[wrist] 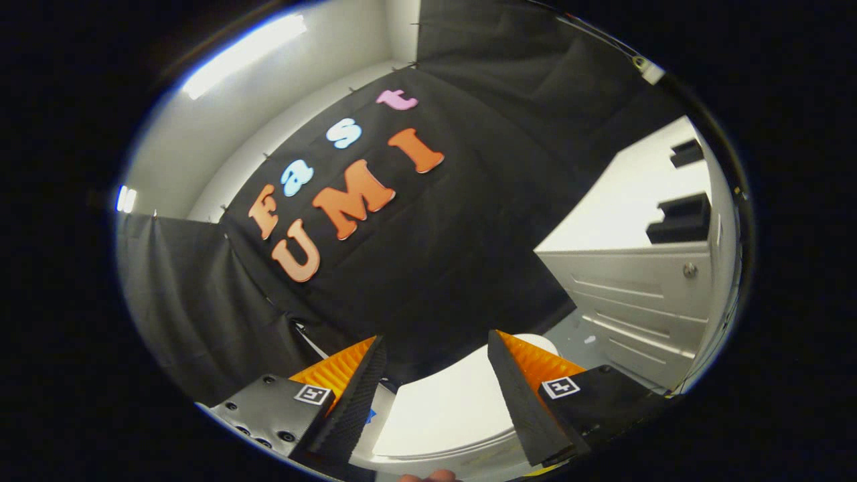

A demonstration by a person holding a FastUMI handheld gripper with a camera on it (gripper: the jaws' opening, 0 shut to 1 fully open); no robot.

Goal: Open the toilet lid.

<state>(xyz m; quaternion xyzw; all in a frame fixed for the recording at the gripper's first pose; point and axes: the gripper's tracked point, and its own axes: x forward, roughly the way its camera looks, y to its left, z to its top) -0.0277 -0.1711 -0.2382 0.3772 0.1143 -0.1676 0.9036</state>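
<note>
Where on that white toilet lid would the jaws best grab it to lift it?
Probably the lid's near rim. The toilet lid lies flat and closed between the open jaws of the gripper, showing a thin curved edge nearest them. Coming in from this front side, one jaw under that edge and one on top, seems the likeliest hold.

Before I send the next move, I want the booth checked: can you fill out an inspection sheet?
Surface: grey floor beside the toilet, bare where seen.
Job's things: white toilet lid between the fingers, not gripped; whether it is raised, cannot tell.
Clutter: nothing seen.
Grippers: gripper open, fingers apart over the lid.
Cables: thin wire by the black cloth.
Surroundings: white cabinet with drawers, ceiling light, fingertip below.
</note>
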